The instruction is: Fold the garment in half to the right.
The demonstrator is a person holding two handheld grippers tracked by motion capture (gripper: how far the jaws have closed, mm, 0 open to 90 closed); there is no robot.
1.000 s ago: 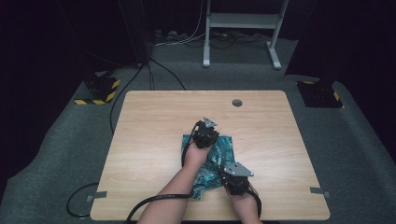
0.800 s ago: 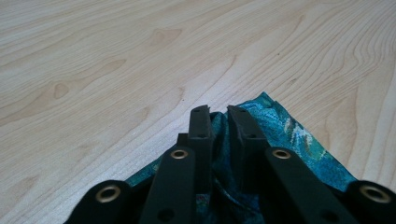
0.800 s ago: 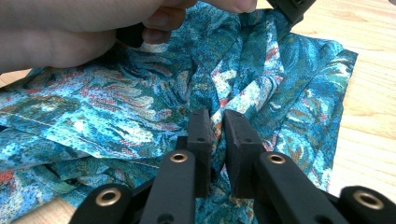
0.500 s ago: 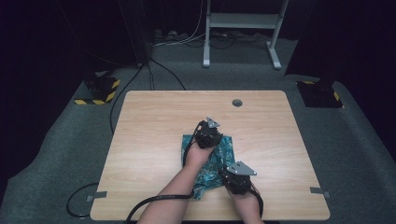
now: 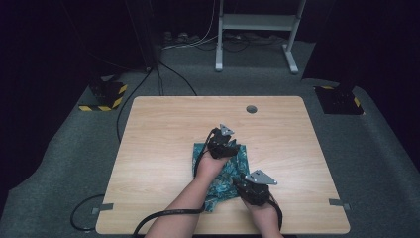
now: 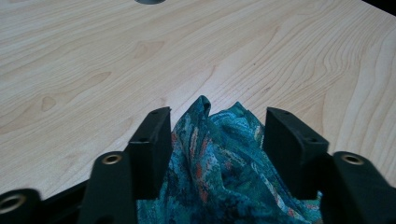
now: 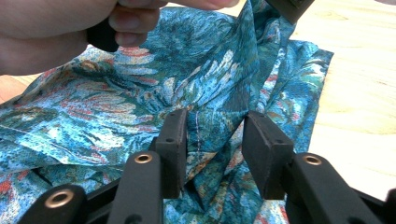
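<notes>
Teal patterned cloth (image 5: 223,173) lies crumpled on the near-center table (image 5: 163,148). Left gripper (image 6: 217,135) jaws have just been opening, apart around a raised fold, not pressing. Right gripper (image 7: 215,140) jaws likewise opening, cloth loose between them.

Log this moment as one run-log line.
left tool: jaws just opening, cloth between | right tool: same | crumpled teal patterned cloth: on wooden table

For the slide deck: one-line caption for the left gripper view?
Left gripper, jaws just opened, straddling a bunched fold of teal patterned cloth on the wooden table.
</notes>
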